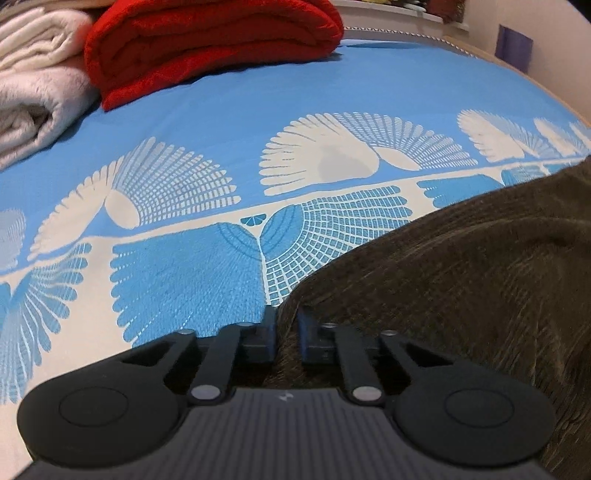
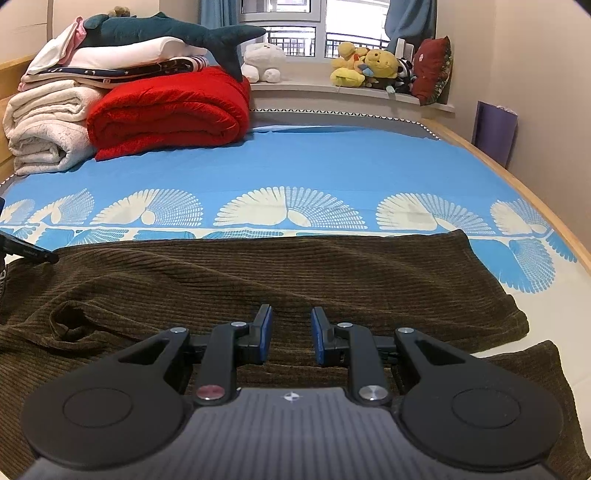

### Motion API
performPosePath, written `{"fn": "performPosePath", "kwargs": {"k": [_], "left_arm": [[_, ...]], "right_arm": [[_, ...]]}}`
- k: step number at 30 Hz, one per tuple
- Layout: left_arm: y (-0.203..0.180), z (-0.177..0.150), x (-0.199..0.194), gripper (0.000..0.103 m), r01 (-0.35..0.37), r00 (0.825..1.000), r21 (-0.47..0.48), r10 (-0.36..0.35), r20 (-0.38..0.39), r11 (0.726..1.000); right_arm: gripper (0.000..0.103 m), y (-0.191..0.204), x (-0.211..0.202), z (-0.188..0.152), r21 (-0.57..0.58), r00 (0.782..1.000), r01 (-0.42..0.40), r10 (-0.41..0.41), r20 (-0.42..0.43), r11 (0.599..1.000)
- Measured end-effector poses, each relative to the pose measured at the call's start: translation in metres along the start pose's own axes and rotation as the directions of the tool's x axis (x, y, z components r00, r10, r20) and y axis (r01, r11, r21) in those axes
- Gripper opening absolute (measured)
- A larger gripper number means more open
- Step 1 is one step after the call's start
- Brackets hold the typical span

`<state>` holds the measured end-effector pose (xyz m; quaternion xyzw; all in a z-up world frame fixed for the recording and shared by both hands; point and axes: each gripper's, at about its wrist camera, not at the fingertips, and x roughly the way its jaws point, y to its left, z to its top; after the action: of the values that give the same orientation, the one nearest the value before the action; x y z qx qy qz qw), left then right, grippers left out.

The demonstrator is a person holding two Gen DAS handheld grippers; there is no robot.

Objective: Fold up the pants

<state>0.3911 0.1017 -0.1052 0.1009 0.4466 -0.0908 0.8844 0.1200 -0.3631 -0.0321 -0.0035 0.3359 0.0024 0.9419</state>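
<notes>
Pants [image 2: 295,280] are spread flat across the bed [image 2: 332,166], prob. for folding. One edge is pinched by the L gripper [image 1: 287,332], jaws clamped on cloth. R gripper [image 2: 291,334] is held over the pants w/ jaws apart, nothing gripped. Blankets [image 2: 166,107] are stacked well behind.

Bed is covered by a blue sheet [image 2: 332,162] printed with white fan shapes; wooden frame [image 2: 517,181] is seen along its right edge. Red blanket [image 2: 170,110] is folded at the far left, touching a rolled cream blanket [image 2: 44,129]. Folded linens [image 2: 110,59] are stacked on both, topped by a plush shark [image 2: 177,31]. Windowsill is lined with a white plush [image 2: 264,61], yellow plush toys [image 2: 365,64] and a dark red cushion [image 2: 432,70]. Purple panel [image 2: 495,125] is leaned against the right wall.
</notes>
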Motion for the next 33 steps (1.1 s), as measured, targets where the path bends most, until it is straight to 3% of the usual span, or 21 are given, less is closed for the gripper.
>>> {"fn": "performPosePath", "kwargs": {"k": [8,14,18,21,25,28,29,31,33], "left_arm": [[-0.02,0.002,-0.034,0.003,-0.069,0.997,0.064,0.067,0.023,0.996],[-0.043,-0.006,-0.118,0.002,-0.044,0.997,0.079,0.039,0.065,0.996],[-0.078,-0.047,-0.2,0.002,-0.005,0.991,0.13,-0.013,0.135,0.991],[-0.097,-0.09,-0.246,0.002,0.036,0.985,0.115,-0.055,0.161,0.993],[-0.105,-0.148,-0.265,0.003,0.083,0.984,0.051,-0.09,0.151,0.995],[-0.097,-0.168,-0.252,0.006,0.141,0.99,-0.078,-0.138,0.038,0.987],[-0.09,-0.168,-0.254,0.011,0.159,0.987,-0.129,-0.153,0.057,0.979],[-0.07,-0.171,-0.254,0.053,0.254,0.967,-0.293,-0.241,0.079,0.922],[-0.055,-0.179,-0.239,0.061,0.323,0.938,-0.447,-0.344,0.036,0.834]], "right_arm": [[0.024,-0.01,0.003,0.003,0.038,0.999,0.043,-0.043,0.0,0.998],[0.024,-0.02,-0.001,-0.001,0.069,0.997,0.08,-0.08,-0.005,0.994],[0.024,-0.033,-0.009,-0.006,0.131,0.996,0.093,-0.091,-0.019,0.987],[0.023,-0.045,-0.019,-0.011,0.196,0.996,0.086,-0.083,-0.026,0.977],[0.023,-0.056,-0.036,-0.021,0.26,0.997,0.073,-0.072,-0.011,0.963],[0.024,-0.061,-0.041,-0.027,0.282,0.999,0.05,-0.047,-0.017,0.958],[0.024,-0.062,-0.042,-0.029,0.285,0.999,0.043,-0.038,-0.022,0.958],[0.024,-0.062,-0.044,-0.031,0.288,0.999,0.038,-0.034,-0.017,0.957],[0.025,-0.062,-0.045,-0.032,0.301,0.999,0.035,-0.032,-0.016,0.953]]}}
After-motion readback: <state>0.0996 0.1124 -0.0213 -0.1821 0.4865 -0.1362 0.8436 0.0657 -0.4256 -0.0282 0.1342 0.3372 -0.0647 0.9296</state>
